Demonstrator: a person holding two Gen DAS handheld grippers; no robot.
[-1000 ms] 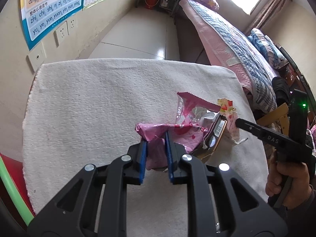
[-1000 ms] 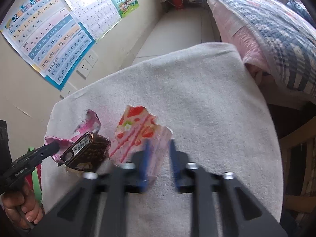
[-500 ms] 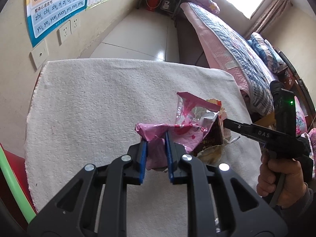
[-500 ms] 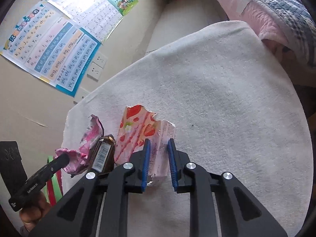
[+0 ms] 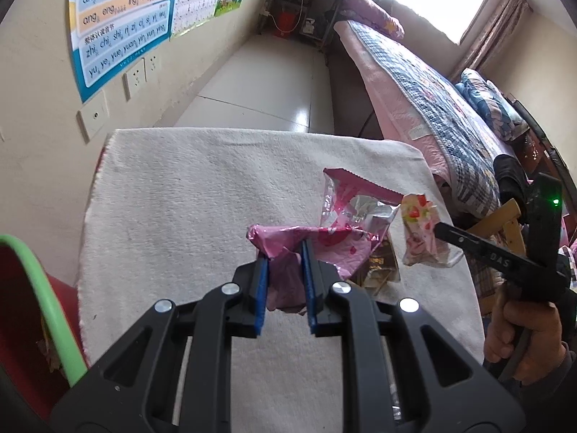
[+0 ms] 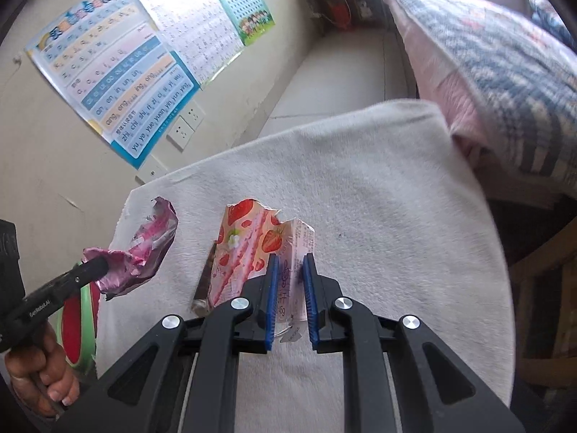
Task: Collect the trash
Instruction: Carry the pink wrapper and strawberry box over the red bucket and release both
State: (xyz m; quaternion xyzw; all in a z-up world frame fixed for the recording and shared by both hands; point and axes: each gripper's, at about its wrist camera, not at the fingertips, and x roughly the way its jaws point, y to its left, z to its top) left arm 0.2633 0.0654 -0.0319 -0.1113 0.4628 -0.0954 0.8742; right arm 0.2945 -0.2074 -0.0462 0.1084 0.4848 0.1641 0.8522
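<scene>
The left gripper (image 5: 285, 252) is clenched on a crumpled pink wrapper (image 5: 317, 238), held just above the white towel (image 5: 180, 198) that covers the table. The right gripper (image 6: 290, 267) has its jaws closing on a strawberry carton (image 6: 252, 245), whose flattened paper end sits between the pads. A dark brown packet (image 6: 203, 281) lies on the towel between the two, partly tucked under the carton. Both grips look thin: each tool pinches only a loose flap, so a quick swing could let the foil slide out or the carton tear free. The brown packet may be dragged along and fall off the near edge. No bin is visible, so the drop-off spot is unknown.
</scene>
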